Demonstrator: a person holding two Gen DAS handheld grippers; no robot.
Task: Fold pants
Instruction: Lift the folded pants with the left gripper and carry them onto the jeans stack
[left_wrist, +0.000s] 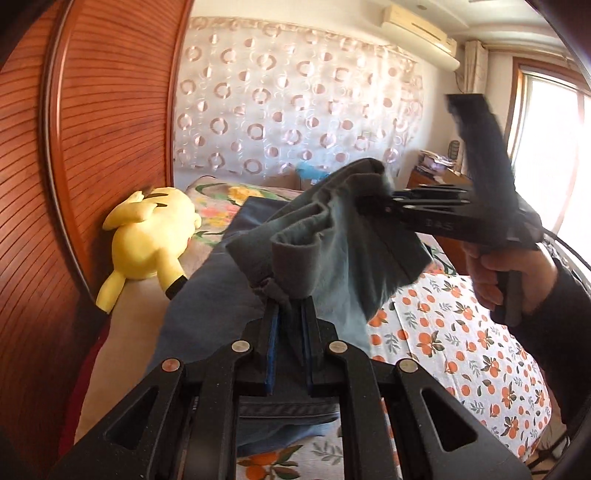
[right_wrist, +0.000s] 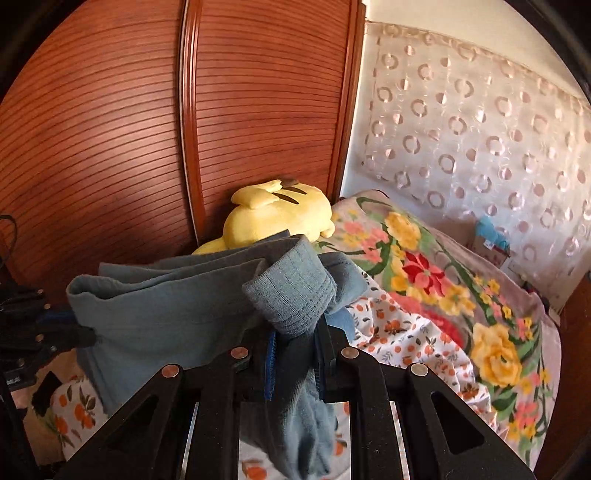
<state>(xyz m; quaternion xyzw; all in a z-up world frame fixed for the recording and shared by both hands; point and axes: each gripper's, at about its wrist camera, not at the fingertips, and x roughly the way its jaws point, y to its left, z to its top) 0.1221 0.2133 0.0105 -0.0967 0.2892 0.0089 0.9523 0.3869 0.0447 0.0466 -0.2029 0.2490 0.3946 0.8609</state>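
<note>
Grey-blue pants (left_wrist: 332, 236) hang in the air above the bed, stretched between both grippers. My left gripper (left_wrist: 290, 306) is shut on a bunched bit of the cloth at the bottom of the left wrist view. In that view my right gripper (left_wrist: 373, 201) comes in from the right, held by a hand (left_wrist: 506, 273), and is shut on the far end of the pants. The right wrist view shows the pants (right_wrist: 177, 306) with a ribbed cuff (right_wrist: 295, 291) folded over my right gripper (right_wrist: 295, 332). My left gripper (right_wrist: 86, 336) pinches the cloth at the left edge there.
The bed carries an orange-print sheet (left_wrist: 465, 347) and a floral blanket (right_wrist: 443, 280). A yellow plush toy (left_wrist: 147, 240) lies against the wooden wardrobe door (left_wrist: 92, 147). Behind the bed hangs a curtain (left_wrist: 295, 103); a desk (left_wrist: 439, 181) and window stand at right.
</note>
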